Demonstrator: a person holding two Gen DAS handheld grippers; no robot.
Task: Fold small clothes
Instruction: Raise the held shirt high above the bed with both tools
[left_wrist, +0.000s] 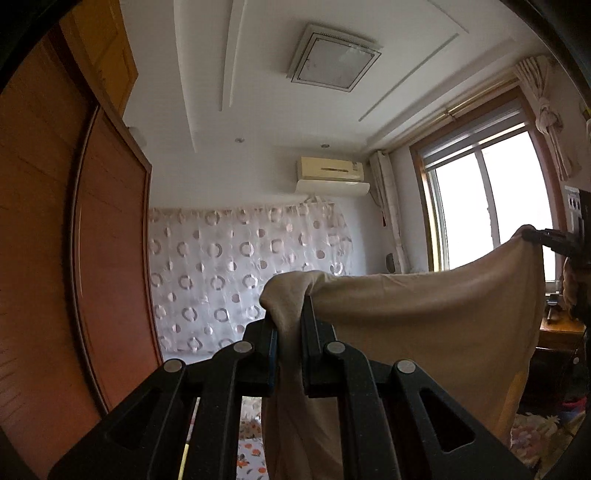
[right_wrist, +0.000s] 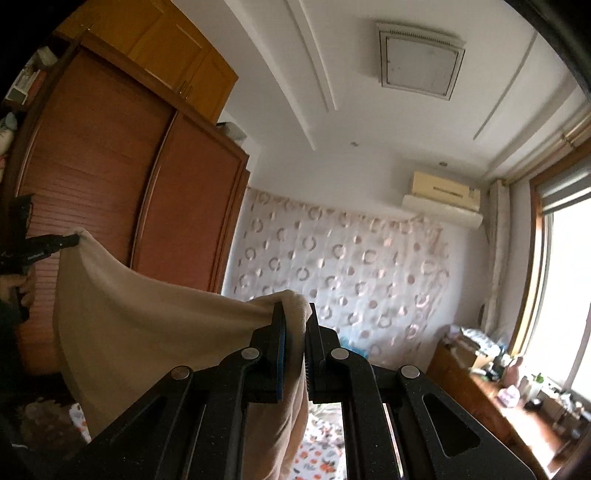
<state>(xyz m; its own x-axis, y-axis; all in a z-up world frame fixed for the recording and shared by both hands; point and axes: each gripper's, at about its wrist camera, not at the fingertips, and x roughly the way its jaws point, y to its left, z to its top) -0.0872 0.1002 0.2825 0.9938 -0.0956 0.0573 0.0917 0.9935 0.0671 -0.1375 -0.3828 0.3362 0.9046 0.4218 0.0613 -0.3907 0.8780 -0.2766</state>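
Observation:
A beige garment (left_wrist: 424, 314) hangs in the air, stretched between both grippers. My left gripper (left_wrist: 290, 317) is shut on one top corner of it; the cloth bunches over the fingertips and drapes down between the fingers. My right gripper (right_wrist: 295, 317) is shut on the other top corner of the beige garment (right_wrist: 129, 325). In the left wrist view the right gripper (left_wrist: 535, 234) shows at the far right pinching the cloth. In the right wrist view the left gripper (right_wrist: 70, 240) shows at the far left pinching the cloth. Both cameras point upward toward the ceiling.
A tall red-brown wardrobe (right_wrist: 122, 177) stands at the left. A patterned curtain (left_wrist: 240, 269) covers the far wall under an air conditioner (left_wrist: 330, 173). A window (left_wrist: 484, 199) and a cluttered wooden desk (right_wrist: 491, 391) are at the right. A floral bedsheet (right_wrist: 317, 454) lies below.

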